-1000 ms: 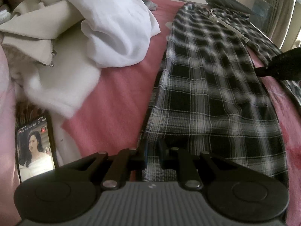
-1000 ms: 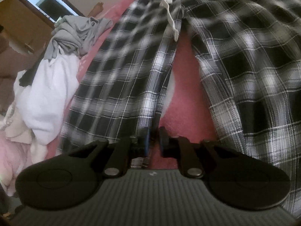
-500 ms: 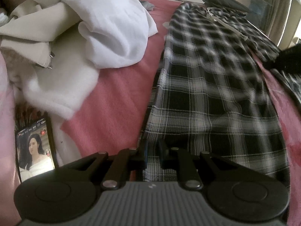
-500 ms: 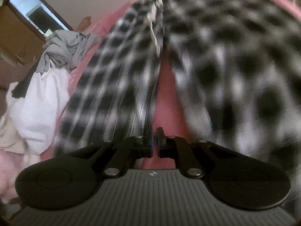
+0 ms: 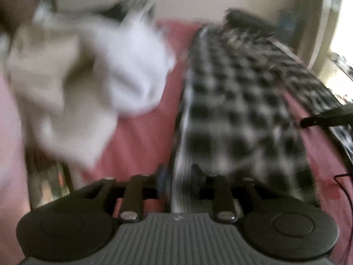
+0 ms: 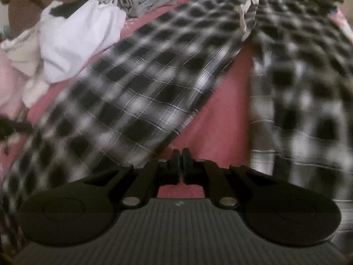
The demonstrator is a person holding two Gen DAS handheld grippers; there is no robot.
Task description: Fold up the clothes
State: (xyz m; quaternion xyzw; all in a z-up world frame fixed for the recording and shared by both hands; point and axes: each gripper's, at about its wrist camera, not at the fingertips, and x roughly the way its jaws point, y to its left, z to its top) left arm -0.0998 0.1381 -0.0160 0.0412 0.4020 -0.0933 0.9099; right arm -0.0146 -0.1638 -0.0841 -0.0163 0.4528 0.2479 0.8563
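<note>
We are folding the plaid trousers (image 6: 141, 92), which lie spread on the pink bed (image 6: 222, 119), one leg running diagonally from the lower left to the upper centre of the right wrist view, the other down its right side.

In the left wrist view our left claw (image 5: 179, 177) sits at the lower centre with the hem edge of one leg between its fingers; the jaws are opening, and through the blur the pads no longer seem to press the cloth. Our right claw (image 6: 181, 165) is clenched tight at the lower centre of its view, and we cannot tell whether a thin edge of cloth is pinched there or nothing at all.

The risks, as we judge them:
- The hem may slip from the opening left claw and bunch instead of lying flat.
- If the right claw holds nothing, one side alone would be dragged and the crease would skew.
- The leg could sweep into the white garment pile (image 5: 123, 70) at the upper left and tangle.

No brand, label or writing is legible in either view.
</note>
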